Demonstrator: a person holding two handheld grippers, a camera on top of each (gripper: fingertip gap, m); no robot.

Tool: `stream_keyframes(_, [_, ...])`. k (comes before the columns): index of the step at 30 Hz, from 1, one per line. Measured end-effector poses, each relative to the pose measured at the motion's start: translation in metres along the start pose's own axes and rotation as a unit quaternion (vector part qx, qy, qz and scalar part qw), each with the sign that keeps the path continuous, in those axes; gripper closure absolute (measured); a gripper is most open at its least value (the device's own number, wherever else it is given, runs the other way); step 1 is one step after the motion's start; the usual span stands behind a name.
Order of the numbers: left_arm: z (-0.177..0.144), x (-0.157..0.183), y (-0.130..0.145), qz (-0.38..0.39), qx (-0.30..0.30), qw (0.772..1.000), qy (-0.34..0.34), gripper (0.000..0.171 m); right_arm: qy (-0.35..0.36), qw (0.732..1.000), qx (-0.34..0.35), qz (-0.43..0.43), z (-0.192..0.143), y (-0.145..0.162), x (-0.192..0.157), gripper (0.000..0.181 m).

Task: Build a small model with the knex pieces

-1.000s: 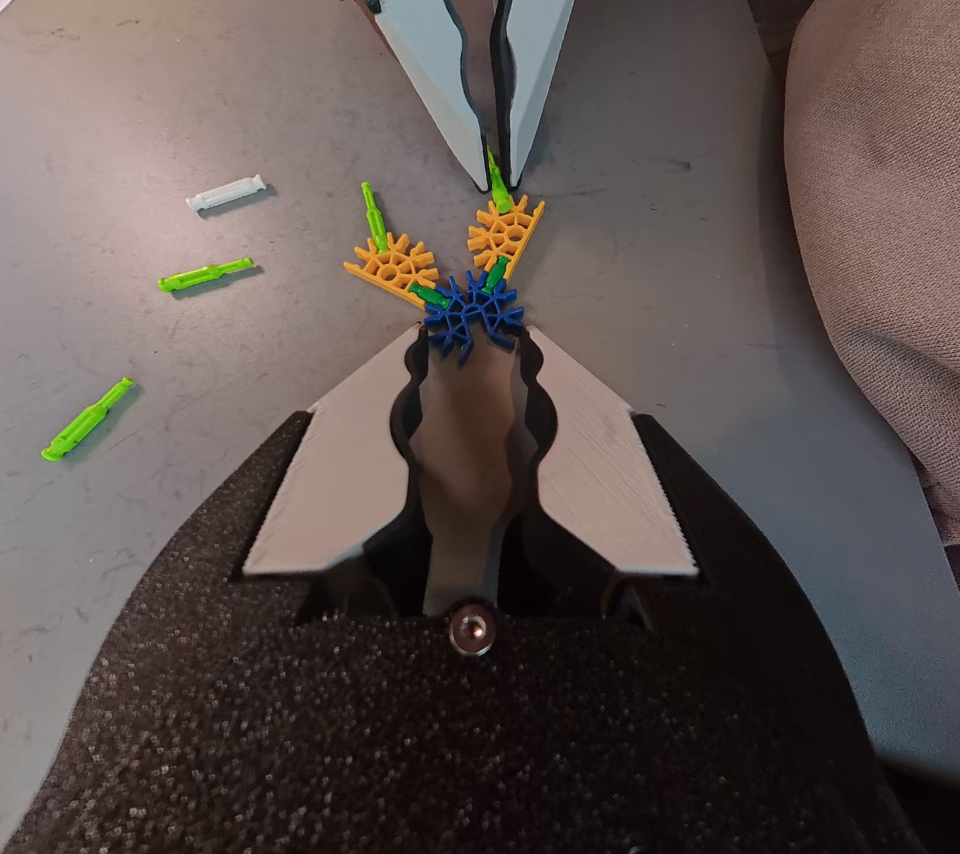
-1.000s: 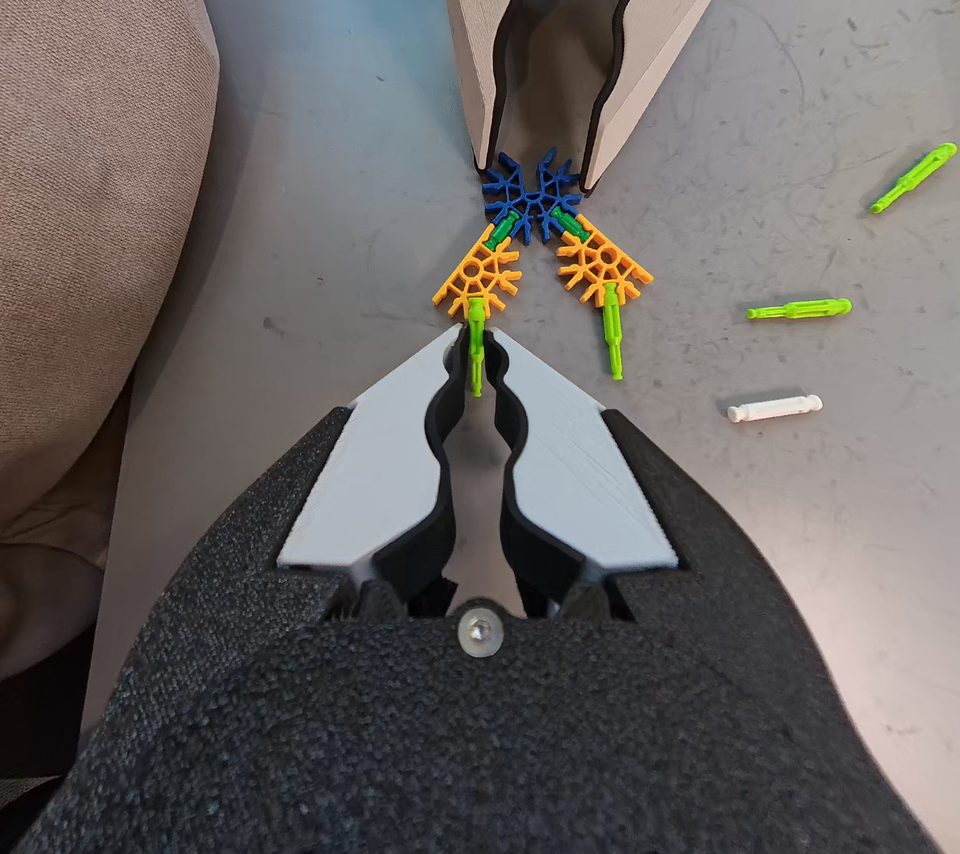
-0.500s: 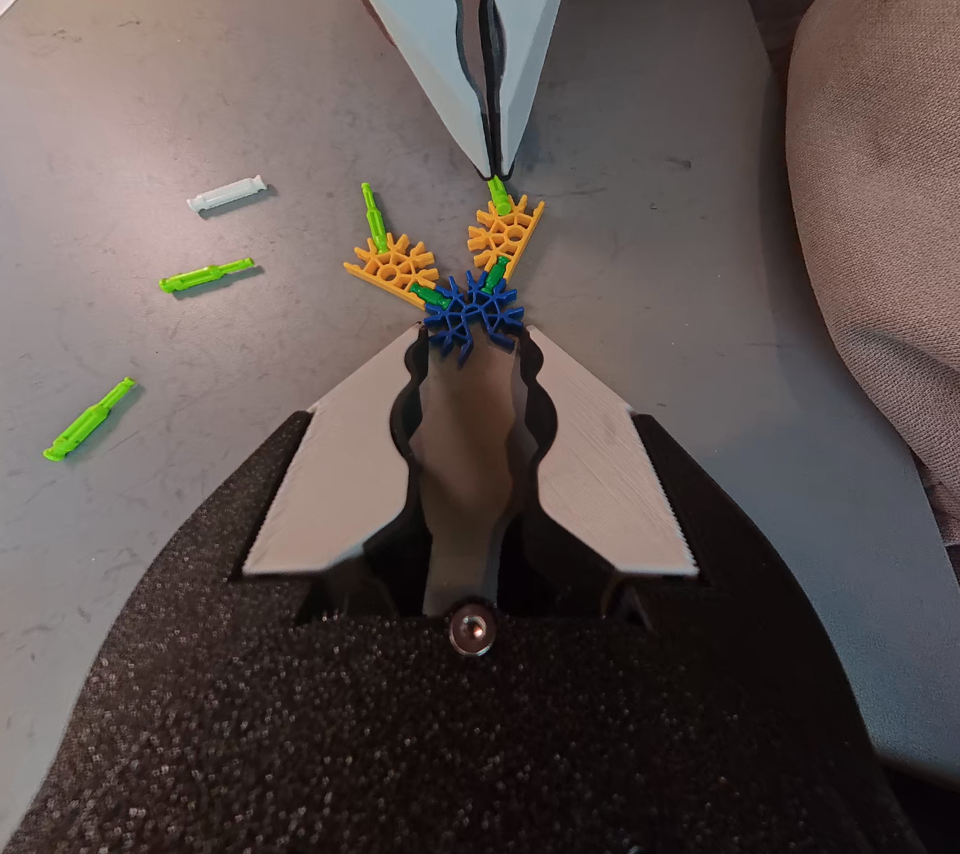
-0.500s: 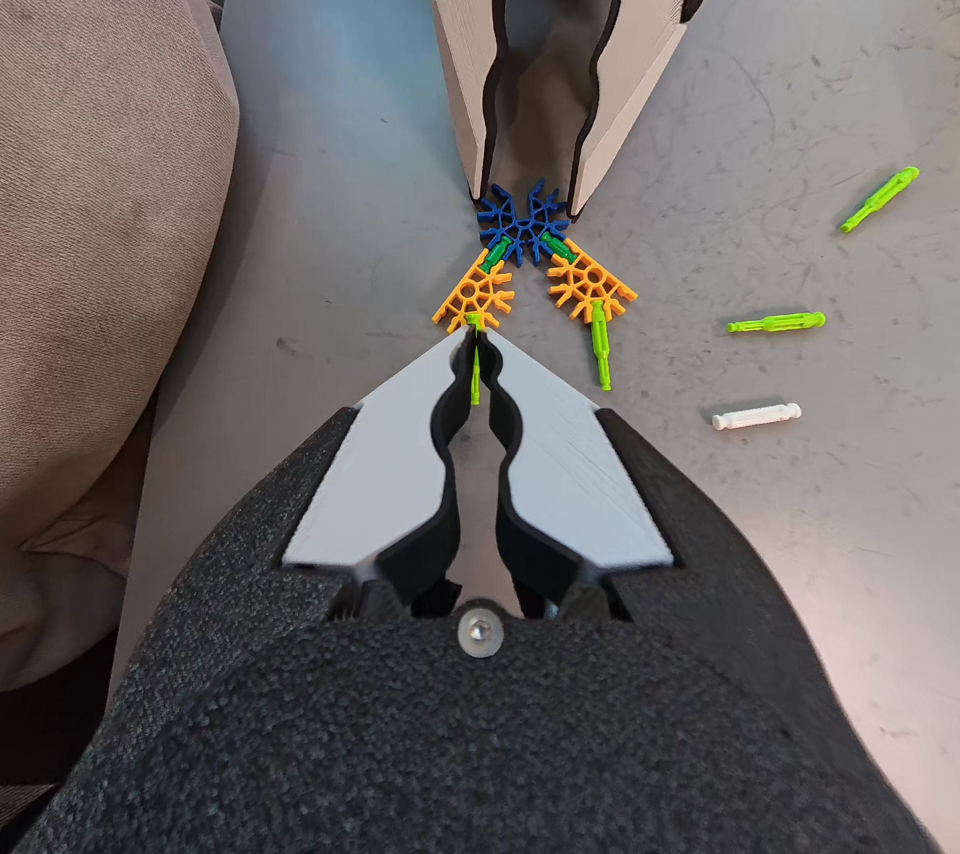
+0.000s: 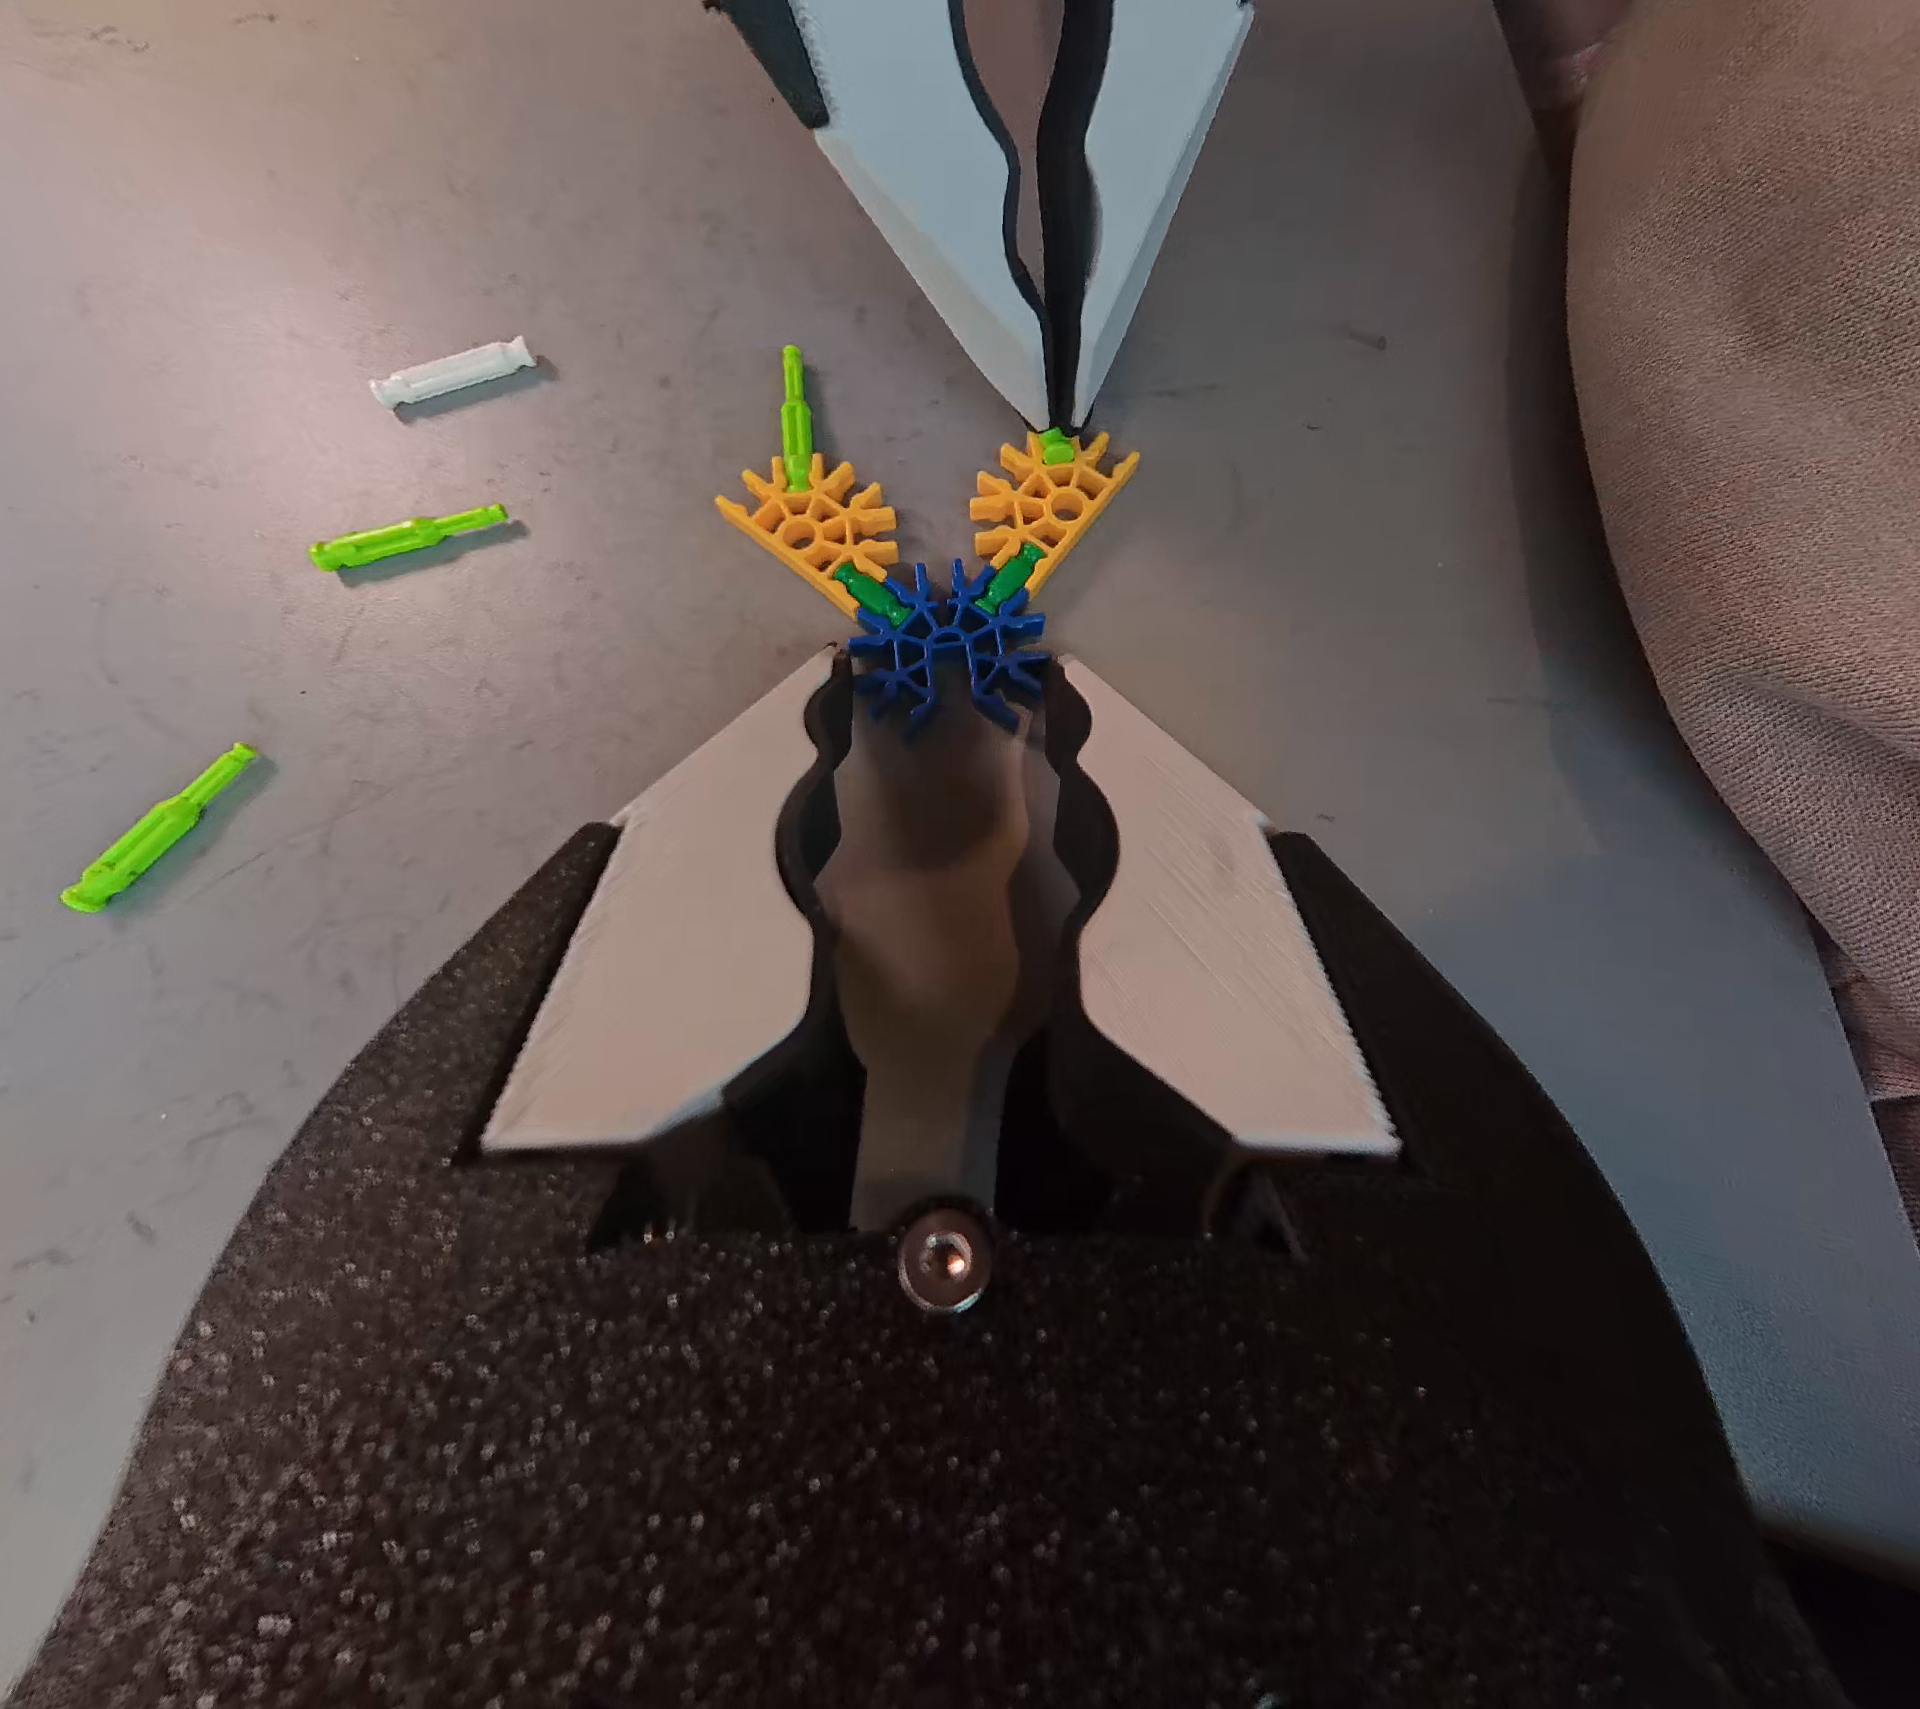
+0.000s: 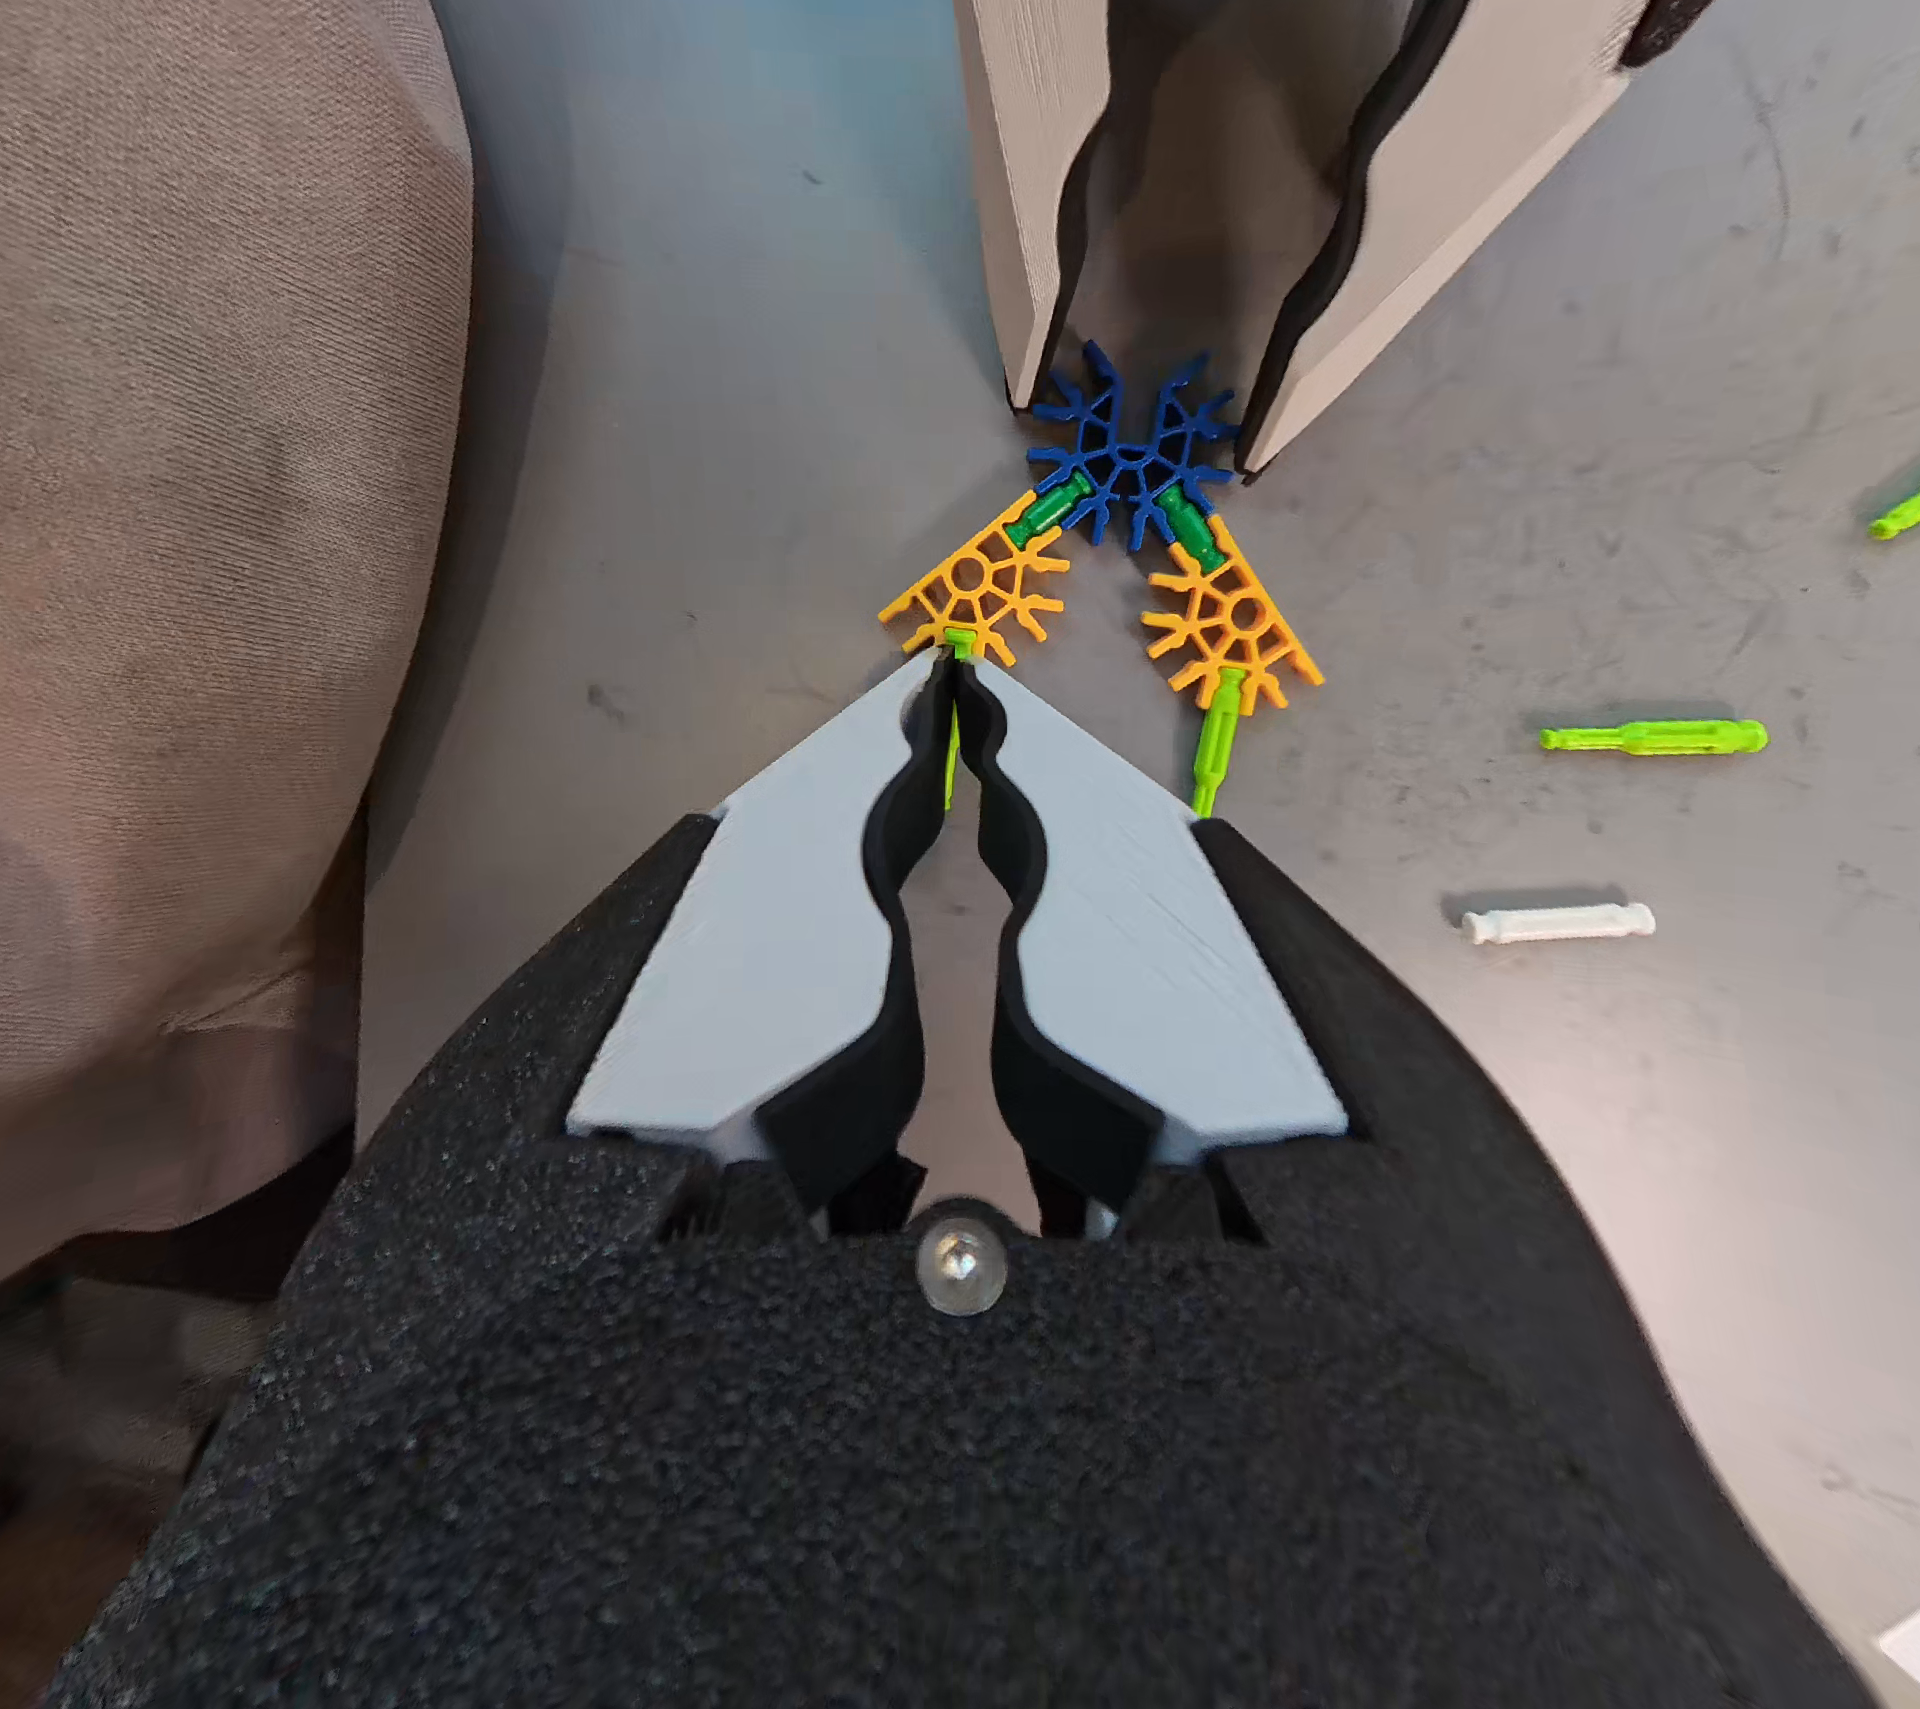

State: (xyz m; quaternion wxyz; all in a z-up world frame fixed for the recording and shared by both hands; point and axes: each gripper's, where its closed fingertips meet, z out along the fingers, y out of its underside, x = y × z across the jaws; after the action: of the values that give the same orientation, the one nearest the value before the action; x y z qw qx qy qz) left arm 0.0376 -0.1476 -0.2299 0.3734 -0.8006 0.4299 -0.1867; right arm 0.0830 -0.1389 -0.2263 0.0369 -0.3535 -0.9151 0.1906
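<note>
On the grey surface [image 5: 312,101], the left gripper [image 5: 948,672] clamps the blue connector [image 5: 945,636]; the right gripper [image 6: 953,667] pinches a green rod [image 6: 951,766] at a yellow connector [image 6: 971,589]. Light, stiff plastic, probably best gripped by its edges.

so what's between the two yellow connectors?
Bare grey table only: the yellow connectors splay apart in a V and meet nothing until the blue connector that joins them through short green rods. Both wrist views show the gap.
</note>
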Motion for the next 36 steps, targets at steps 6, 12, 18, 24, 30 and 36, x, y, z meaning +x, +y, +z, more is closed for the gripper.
stream_keyframes(6, [0.0, 0.0, 0.0, 0.0, -0.005, 1.0, -0.002, 0.135, 0.006, 0.997, -0.079, -0.008, 0.001, 0.001, -0.001, 0.181])
stream_keyframes(12, [0.0, 0.001, 0.001, -0.004, -0.01, 1.0, -0.001, 0.135, -0.005, 0.995, -0.098, 0.023, 0.003, 0.002, -0.001, 0.181])
stream_keyframes(18, [0.0, 0.001, 0.001, -0.001, -0.01, 1.0, -0.004, 0.135, 0.002, 0.996, -0.085, 0.036, 0.003, 0.001, 0.0, 0.181])
stream_keyframes(24, [-0.001, 0.001, 0.002, 0.002, -0.012, 1.0, -0.007, 0.135, 0.053, 0.997, 0.034, 0.054, -0.004, -0.002, 0.006, 0.18])
stream_keyframes(30, [-0.001, 0.0, 0.002, 0.003, -0.01, 1.0, -0.007, 0.135, 0.09, 0.983, 0.131, 0.091, -0.022, 0.011, 0.0, 0.16])
stream_keyframes(36, [-0.001, 0.0, 0.002, 0.006, -0.007, 1.0, -0.009, 0.135, 0.105, 0.98, 0.136, 0.104, -0.009, 0.022, -0.001, 0.161])
